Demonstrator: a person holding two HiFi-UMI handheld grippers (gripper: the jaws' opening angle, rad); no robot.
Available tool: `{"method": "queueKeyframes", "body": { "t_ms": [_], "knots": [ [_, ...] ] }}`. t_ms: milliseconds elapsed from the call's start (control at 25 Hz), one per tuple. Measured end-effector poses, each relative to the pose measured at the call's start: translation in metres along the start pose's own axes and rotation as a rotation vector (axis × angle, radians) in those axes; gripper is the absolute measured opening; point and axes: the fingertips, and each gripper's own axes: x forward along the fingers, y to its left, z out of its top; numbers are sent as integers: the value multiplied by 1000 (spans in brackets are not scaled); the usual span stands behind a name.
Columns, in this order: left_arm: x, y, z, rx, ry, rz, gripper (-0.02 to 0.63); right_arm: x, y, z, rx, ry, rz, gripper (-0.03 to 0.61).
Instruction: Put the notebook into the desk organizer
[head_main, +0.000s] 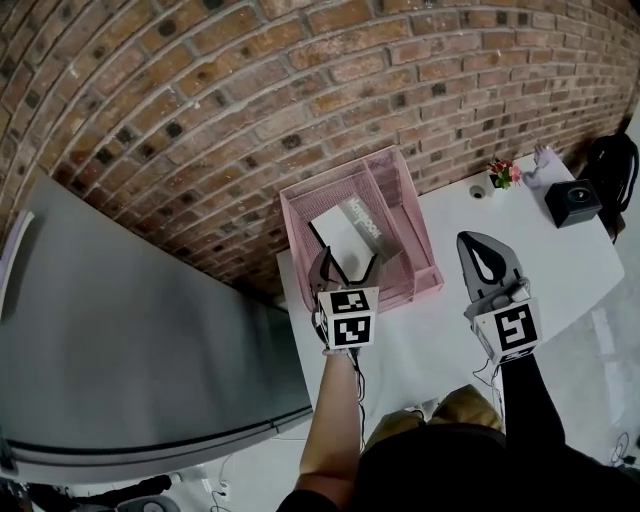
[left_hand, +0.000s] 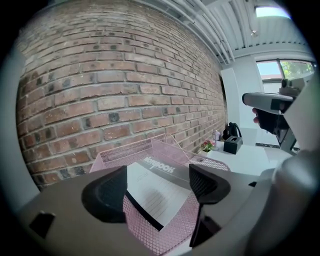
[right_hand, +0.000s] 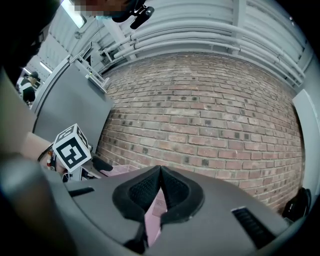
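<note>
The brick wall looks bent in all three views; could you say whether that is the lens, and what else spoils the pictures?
Head view: the brick wall bows, which is fisheye distortion. Left gripper view: the courses curve, the ceiling light glares, the notebook is sharp. Right gripper view: the wall arches and the corners go black.

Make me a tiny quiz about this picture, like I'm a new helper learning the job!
1. True or false: the notebook is inside the pink desk organizer.
2. Pick one. The jaws of the left gripper are: A) apart, B) together, C) clamped on the notebook.
3. Which gripper is shut with nothing in it?

Key: 1 true. 2 A. 3 the right gripper.
</note>
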Motion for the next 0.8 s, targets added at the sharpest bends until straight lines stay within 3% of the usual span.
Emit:
{"method": "queueKeyframes", "body": {
  "t_ms": [800],
  "knots": [
    [-83, -62, 45, -83, -123, 91, 371, -55, -23, 20, 82, -85, 136, 21]
  ]
}}
